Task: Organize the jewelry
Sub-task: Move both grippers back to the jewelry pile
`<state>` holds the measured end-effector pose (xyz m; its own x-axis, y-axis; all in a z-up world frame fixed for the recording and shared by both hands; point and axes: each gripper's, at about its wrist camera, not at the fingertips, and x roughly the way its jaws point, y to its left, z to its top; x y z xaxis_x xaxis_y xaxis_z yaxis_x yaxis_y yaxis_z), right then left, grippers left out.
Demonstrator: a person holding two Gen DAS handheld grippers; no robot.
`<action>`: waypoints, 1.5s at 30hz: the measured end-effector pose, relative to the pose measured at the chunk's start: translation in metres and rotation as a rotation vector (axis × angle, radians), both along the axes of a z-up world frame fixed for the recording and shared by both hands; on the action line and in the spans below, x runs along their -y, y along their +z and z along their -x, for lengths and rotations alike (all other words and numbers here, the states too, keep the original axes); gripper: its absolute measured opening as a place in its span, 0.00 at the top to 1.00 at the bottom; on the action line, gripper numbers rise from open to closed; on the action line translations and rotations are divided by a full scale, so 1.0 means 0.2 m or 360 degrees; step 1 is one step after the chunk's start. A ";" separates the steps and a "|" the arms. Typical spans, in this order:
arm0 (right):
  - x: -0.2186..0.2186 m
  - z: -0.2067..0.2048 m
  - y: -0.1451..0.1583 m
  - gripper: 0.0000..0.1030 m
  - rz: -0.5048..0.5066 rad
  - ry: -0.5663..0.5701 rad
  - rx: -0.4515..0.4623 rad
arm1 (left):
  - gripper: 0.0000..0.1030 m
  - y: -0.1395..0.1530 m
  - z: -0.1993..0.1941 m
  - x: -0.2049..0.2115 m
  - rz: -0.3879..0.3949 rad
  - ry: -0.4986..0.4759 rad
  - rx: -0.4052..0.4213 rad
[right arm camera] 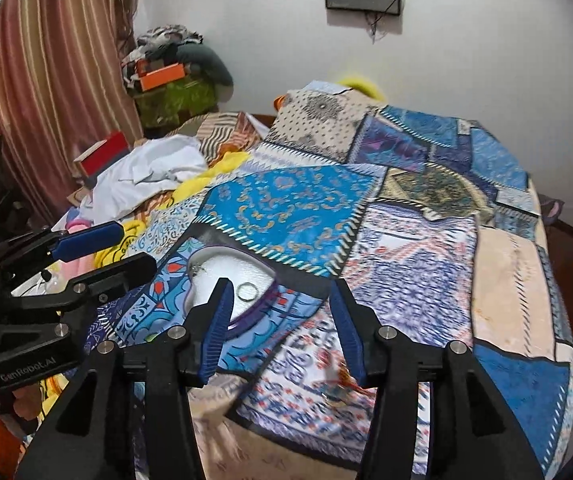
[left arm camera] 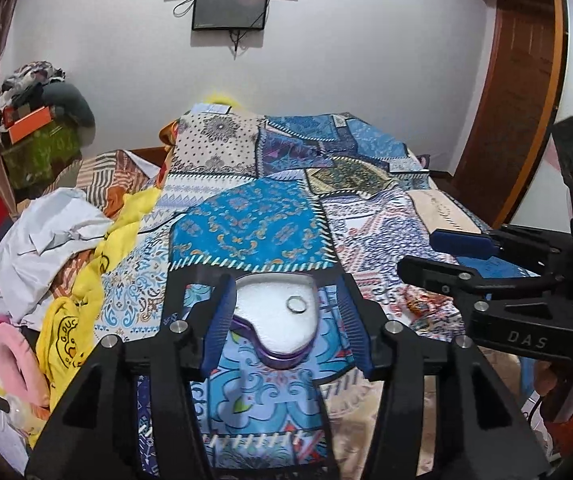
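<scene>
A heart-shaped jewelry box (left arm camera: 282, 360) with a purple rim and white lining lies open on the patchwork quilt (left arm camera: 254, 224). A silver ring (left arm camera: 296, 304) rests on the lining. My left gripper (left arm camera: 286, 284) hovers over the box, open, nothing between its blue pads. My right gripper (left arm camera: 418, 254) reaches in from the right, open and empty too. In the right wrist view the box (right arm camera: 226, 266) and ring (right arm camera: 247, 291) sit just left of my right gripper (right arm camera: 278, 286), and the left gripper (right arm camera: 136, 248) stands beyond. A small red-gold item (right arm camera: 338, 376) lies blurred on the quilt.
Crumpled white cloth (left arm camera: 46, 232), a yellow garment (left arm camera: 66, 328) and a pink item (left arm camera: 14, 360) crowd the bed's left side. A striped curtain (right arm camera: 46, 80) and stacked boxes (right arm camera: 166, 92) stand behind. A wooden door (left arm camera: 518, 80) is at the right.
</scene>
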<state>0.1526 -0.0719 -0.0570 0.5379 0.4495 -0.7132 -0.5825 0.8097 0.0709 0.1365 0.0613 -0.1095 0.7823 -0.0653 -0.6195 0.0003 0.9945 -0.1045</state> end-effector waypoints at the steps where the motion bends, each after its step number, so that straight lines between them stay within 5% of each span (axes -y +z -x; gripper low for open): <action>1: 0.02 0.01 0.01 0.55 -0.0005 -0.0010 0.0006 | 0.50 0.01 0.01 0.01 0.0000 -0.0004 0.0002; 15: 0.47 0.03 0.05 0.55 -0.0058 -0.0280 0.0044 | 0.48 -0.02 -0.04 0.30 0.0015 -0.0155 -0.0064; 32: 0.66 -0.01 -0.22 0.55 -0.0031 -0.0353 -0.0184 | 0.48 -0.33 -0.18 0.48 0.0041 -0.0290 -0.0323; 45: 0.60 -0.05 -0.28 0.55 -0.0019 -0.0290 -0.0206 | 0.77 -0.41 -0.26 0.54 0.0112 -0.0391 -0.0347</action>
<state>0.1618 -0.1923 -0.1125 0.5150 0.3622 -0.7769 -0.4122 0.8993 0.1459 0.1882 -0.0473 -0.1923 0.5873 -0.2839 -0.7579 0.2091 0.9579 -0.1968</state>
